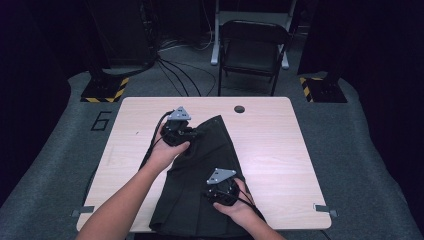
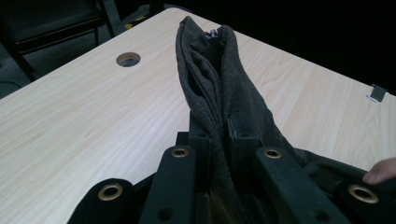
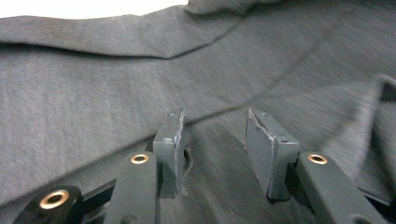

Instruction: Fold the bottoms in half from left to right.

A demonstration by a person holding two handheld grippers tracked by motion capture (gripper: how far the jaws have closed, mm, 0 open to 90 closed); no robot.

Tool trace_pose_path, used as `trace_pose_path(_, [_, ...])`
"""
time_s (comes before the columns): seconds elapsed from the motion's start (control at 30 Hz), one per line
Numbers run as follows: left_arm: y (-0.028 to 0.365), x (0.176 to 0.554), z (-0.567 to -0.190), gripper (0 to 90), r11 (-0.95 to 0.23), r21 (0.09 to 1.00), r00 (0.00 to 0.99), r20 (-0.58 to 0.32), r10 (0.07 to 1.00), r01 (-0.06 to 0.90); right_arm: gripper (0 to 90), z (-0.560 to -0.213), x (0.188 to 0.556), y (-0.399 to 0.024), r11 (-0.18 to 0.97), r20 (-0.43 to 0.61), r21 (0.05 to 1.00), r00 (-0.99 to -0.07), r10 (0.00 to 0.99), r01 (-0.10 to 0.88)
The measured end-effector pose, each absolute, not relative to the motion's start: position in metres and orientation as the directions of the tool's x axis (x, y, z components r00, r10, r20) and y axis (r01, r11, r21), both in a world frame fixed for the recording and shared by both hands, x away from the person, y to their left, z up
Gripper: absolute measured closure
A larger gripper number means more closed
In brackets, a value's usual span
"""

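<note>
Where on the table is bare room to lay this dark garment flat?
Bare wood lies between the garment and the table's right edge, below the cable hole; a narrower strip runs along the left edge. The middle is crowded by cloth and both grippers.

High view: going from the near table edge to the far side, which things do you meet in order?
Right gripper → left gripper → table hole → chair. The grippers are at the dark cloth on the table.

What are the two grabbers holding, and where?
The left gripper pinches a bunched fold of the dark grey cloth garment near its far end. The right gripper stands open above it, holding nothing.
</note>
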State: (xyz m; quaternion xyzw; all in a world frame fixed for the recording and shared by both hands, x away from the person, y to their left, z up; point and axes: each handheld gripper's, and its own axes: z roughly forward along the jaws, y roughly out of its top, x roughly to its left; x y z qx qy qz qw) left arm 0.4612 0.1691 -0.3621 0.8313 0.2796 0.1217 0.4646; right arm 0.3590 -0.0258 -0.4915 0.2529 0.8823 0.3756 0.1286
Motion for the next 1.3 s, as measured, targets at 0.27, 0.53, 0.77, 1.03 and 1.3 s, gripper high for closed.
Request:
trace_pose_path(0.27, [0.171,0.463,-0.360,82.5,-0.400,0.846,0.809,-0.061,0.585,0.353,57.1,-0.488,0.363,-0.055,0.529,0.036,0.715,-0.780,0.625,0.457])
trace_pose_path(0.53, [0.167,0.467,-0.356,82.5,-0.401,0.848,0.805,-0.048,0.592,0.346,59.2,-0.509,0.366,-0.066,0.531,0.084,0.667,-0.761,0.643,0.522])
trace_pose_path(0.77, [0.161,0.469,-0.352,82.6,-0.409,0.847,0.815,-0.047,0.577,0.339,59.3,-0.509,0.364,-0.063,0.552,0.047,0.665,-0.766,0.642,0.503])
trace_pose_path(1.03, [0.156,0.470,-0.346,82.7,-0.415,0.851,0.819,-0.030,0.573,0.322,59.2,-0.510,0.367,-0.060,0.528,0.037,0.681,-0.743,0.668,0.508])
trace_pose_path(1.3, [0.152,0.468,-0.340,82.7,-0.429,0.857,0.839,-0.006,0.545,0.285,56.6,-0.508,0.378,-0.061,0.493,0.064,0.684,-0.718,0.693,0.537])
